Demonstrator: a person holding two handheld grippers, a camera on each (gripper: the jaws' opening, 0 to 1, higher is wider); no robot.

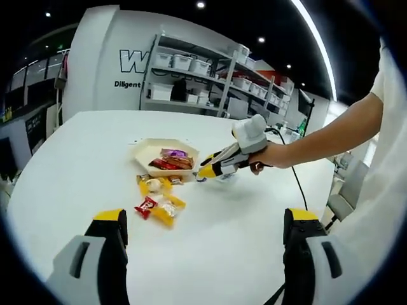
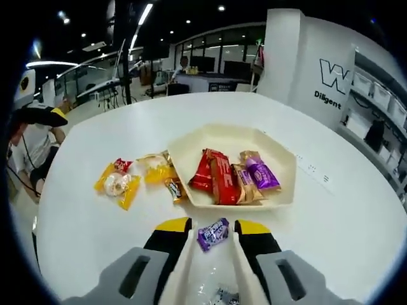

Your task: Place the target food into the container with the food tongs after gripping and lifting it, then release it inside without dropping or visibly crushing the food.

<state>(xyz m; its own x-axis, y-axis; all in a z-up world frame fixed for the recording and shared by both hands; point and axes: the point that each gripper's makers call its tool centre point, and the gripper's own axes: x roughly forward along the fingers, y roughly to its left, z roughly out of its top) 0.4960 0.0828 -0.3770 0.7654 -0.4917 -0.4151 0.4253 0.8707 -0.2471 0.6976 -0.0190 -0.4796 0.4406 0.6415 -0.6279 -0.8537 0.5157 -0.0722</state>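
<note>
Nearest the lens in the right gripper view, the right gripper (image 2: pixel 213 234) had its yellow-tipped jaws closed on a pair of translucent food tongs (image 2: pixel 206 267), and the tongs' tips pinched a small purple-wrapped candy (image 2: pixel 212 233) just above the white surface (image 2: pixel 95 241), close to the near rim of the container (image 2: pixel 280 190). Just beyond it, that shallow cream tray held red-wrapped bars (image 2: pixel 215 175), a brown-wrapped piece and a purple-wrapped sweet (image 2: pixel 260 173). To its left, touching its edge, lay a small dark-and-gold wrapped piece (image 2: pixel 173 188) and a yellow packet (image 2: pixel 156 170); farther left sat another yellow packet with a pale round snack (image 2: pixel 117 184) and a red wrapper (image 2: pixel 121 165) beside it. At the far left edge a seated person (image 2: pixel 32 143) could be seen.

In the left gripper view, the left gripper (image 1: pixel 203 232) stood with its jaws wide apart and nothing between them, hovering over bare surface. Beyond them lay the loose yellow and red packets (image 1: pixel 159 203), then the container (image 1: pixel 145 151) with its wrapped sweets. From the right, a hand (image 1: pixel 270 155) held the right gripper (image 1: pixel 216 166) with its tip low beside the container's rim. In the background stood metal shelving (image 1: pixel 210 76) with white bins against a white wall with dark lettering.
</note>
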